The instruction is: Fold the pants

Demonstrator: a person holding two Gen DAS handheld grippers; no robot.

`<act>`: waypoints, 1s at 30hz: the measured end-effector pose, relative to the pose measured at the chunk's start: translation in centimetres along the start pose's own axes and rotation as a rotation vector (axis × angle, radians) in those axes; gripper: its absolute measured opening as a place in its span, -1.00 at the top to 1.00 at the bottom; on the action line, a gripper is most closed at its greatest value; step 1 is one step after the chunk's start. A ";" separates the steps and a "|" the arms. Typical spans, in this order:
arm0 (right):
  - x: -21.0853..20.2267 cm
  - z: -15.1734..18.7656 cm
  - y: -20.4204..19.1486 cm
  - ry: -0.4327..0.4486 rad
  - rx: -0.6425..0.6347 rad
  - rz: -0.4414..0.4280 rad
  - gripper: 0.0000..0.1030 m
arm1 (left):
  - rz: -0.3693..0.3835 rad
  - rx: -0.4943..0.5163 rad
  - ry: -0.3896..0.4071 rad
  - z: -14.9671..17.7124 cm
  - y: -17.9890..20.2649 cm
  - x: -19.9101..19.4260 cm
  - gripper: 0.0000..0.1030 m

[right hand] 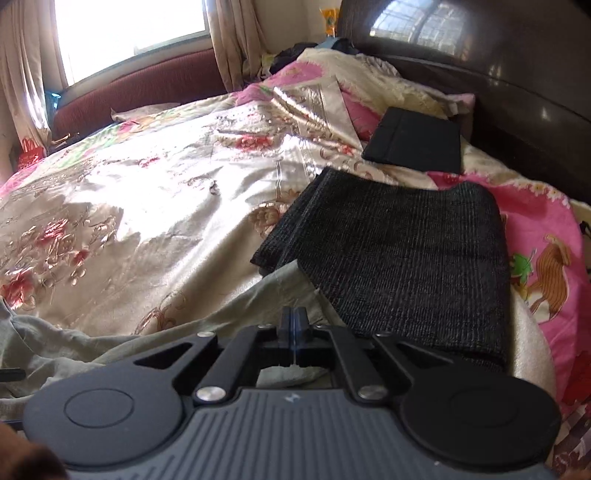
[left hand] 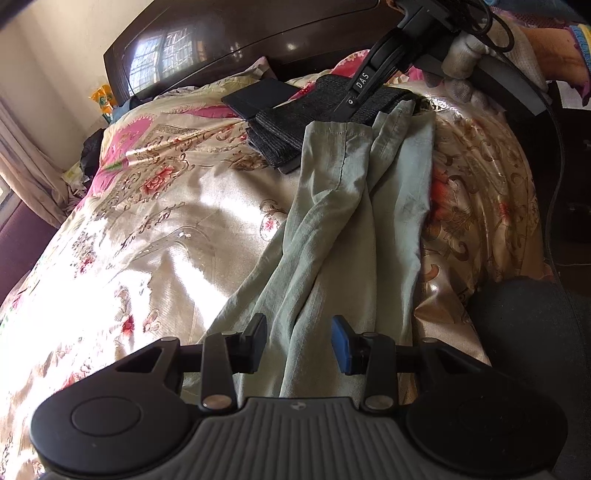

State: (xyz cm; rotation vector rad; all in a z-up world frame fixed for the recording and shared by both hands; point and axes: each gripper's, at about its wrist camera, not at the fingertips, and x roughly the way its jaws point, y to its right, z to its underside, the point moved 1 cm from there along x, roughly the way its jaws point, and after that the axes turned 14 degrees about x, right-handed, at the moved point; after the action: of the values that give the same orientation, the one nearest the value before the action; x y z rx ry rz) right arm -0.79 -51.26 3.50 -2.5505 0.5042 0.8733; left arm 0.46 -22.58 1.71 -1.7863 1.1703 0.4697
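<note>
Your left gripper hangs over the pale green pants, jaws partly apart with a bunched ridge of the cloth lying between the pads; from here you cannot tell whether the pads press on it. The pants run in a long strip away from you across the floral satin bedspread, their far hem reaching the folded dark grey garment.

The left wrist view alone gives you the right gripper from outside: it comes down at that far end, over the grey garment's near edge, with a gloved hand on its handle. The tip itself is hard to make out there.

Switch to the right wrist view and the picture changes: your right gripper has its jaws pressed together, a scrap of pale green pants showing in the frame just behind the pads, so it pinches the hem. Only this view shows the grey garment spread flat, a smaller black folded item beyond it near the dark headboard, and the bright window with curtains.
</note>
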 end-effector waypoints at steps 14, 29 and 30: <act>2.7 0.5 0.7 -0.128 -0.071 -0.011 0.77 | 0.005 -0.009 -0.020 -0.1 -0.1 0.9 -0.03; -11.9 -4.9 2.5 0.048 0.354 -0.297 0.87 | -0.045 -0.040 0.054 -0.3 -1.1 -1.8 -0.03; -13.5 -5.1 2.5 0.061 0.375 -0.313 0.88 | -0.044 -0.042 0.065 -0.2 -1.2 -2.3 -0.03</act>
State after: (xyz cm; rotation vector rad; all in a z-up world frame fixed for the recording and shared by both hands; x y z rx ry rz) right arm -9.38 -53.09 15.23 -2.2332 0.2454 0.5331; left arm 0.38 -21.45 4.00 -1.8718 1.1707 0.4166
